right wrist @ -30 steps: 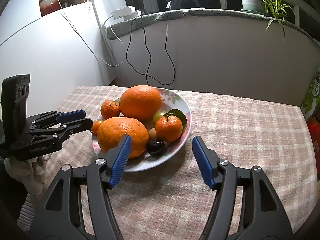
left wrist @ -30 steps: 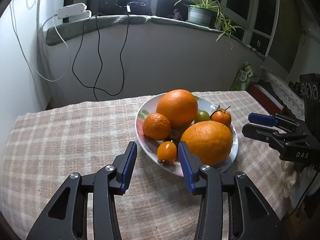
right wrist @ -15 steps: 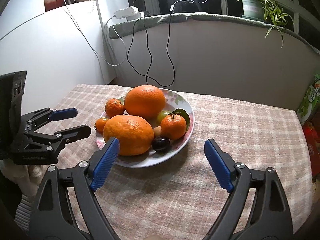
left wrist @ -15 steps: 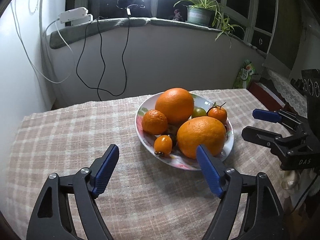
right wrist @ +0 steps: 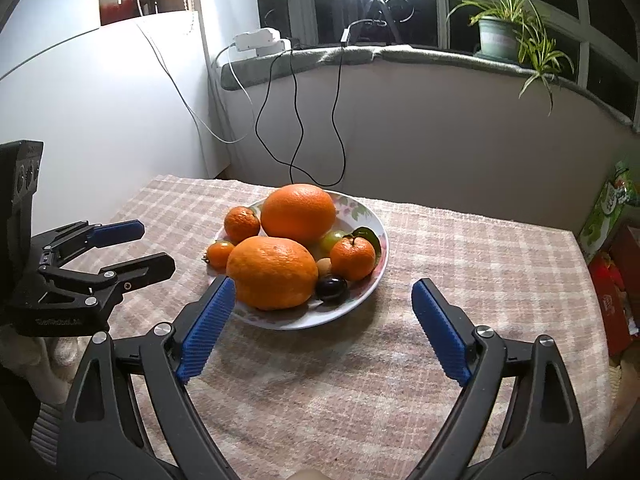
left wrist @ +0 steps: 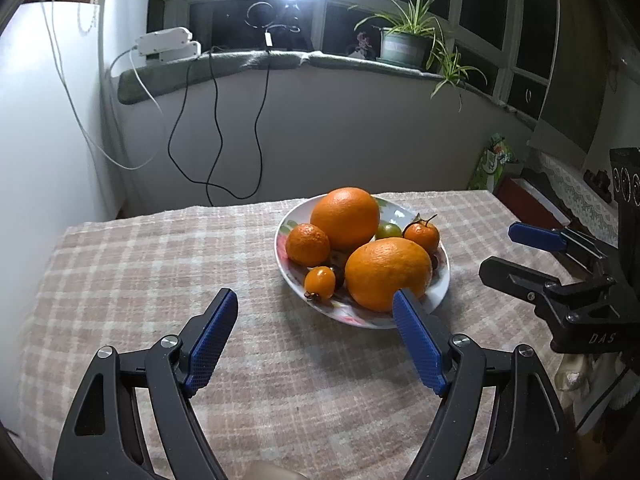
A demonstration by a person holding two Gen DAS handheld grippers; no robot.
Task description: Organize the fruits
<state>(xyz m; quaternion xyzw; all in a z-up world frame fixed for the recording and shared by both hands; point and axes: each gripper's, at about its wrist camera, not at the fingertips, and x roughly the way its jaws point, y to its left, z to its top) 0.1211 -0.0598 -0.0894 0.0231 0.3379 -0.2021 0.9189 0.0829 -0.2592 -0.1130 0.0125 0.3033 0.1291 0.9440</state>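
A white floral plate on the checked tablecloth holds two large oranges, two mandarins, a small orange tomato, a green fruit and a dark plum. My left gripper is open and empty, a little short of the plate's near rim. My right gripper is open and empty, also short of the plate. Each gripper shows in the other's view, the right one and the left one.
The table stands against a white wall with hanging black cables. A sill above carries a potted plant and a power strip. A green packet and red boxes sit past the table's right edge.
Both grippers have drawn back from the plate and opened wider. The small orange tomato that lay between the left jaws now rests on the plate, clear of them.
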